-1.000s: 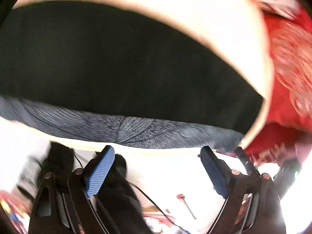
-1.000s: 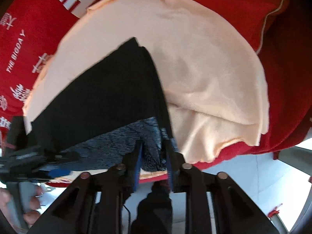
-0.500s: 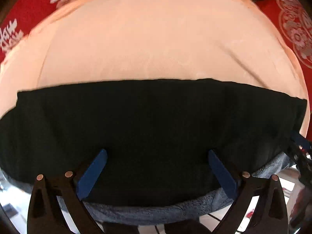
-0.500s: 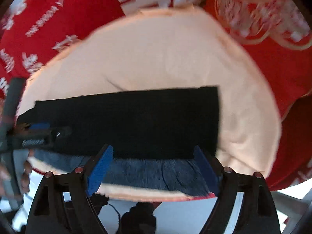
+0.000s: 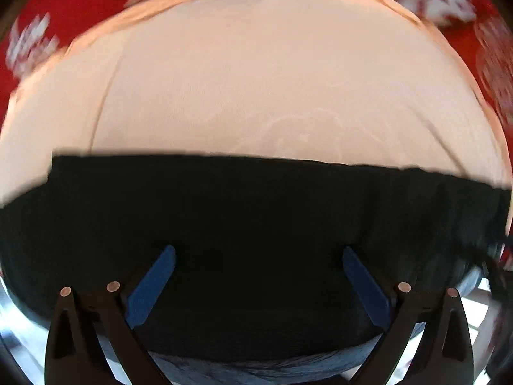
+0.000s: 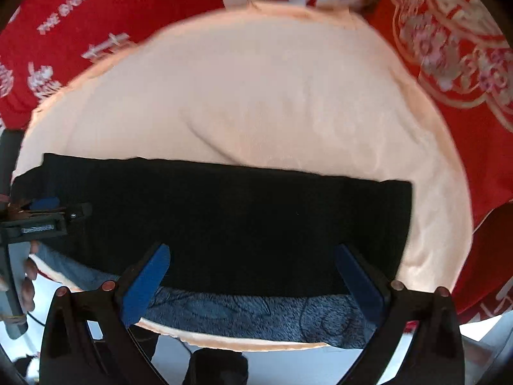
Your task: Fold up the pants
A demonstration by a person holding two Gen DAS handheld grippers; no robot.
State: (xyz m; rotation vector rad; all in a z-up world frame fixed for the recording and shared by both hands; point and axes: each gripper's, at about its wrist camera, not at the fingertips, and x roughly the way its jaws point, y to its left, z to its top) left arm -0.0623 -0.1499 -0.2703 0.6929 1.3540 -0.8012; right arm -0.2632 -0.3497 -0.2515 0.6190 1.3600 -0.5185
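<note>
My right gripper (image 6: 251,274) points down over the pants (image 6: 224,224), and its jaws are opening right now, blue pads (image 6: 146,285) spread wide. Nothing is clamped; the fabric lies under the gap, not between the pads. My left gripper (image 5: 258,276) also points down, jaws fully wide, blue pads (image 5: 150,285) apart, nothing gripped.

In the left wrist view the pants (image 5: 256,240) fill the lower half as a dark band, folded flat. Top edge is straight. A fuzzy grey-blue inner layer (image 5: 263,365) peeks out along the near edge.

In the right wrist view the same band runs across, square corner at the right end, grey-blue lining (image 6: 256,314) showing along the near side. The left gripper (image 6: 41,215) shows at the left edge of that view, over the far end of the pants, my hand (image 6: 29,282) on its handle.

The pants lie on a peach cloth (image 6: 272,96), near its front edge. The peach cloth (image 5: 272,80) is mostly smooth, with a few creases. Under it is a red cover (image 6: 112,9) with white lettering and a floral pattern; in the left wrist view the red cover (image 5: 80,16) is motion-blurred.
</note>
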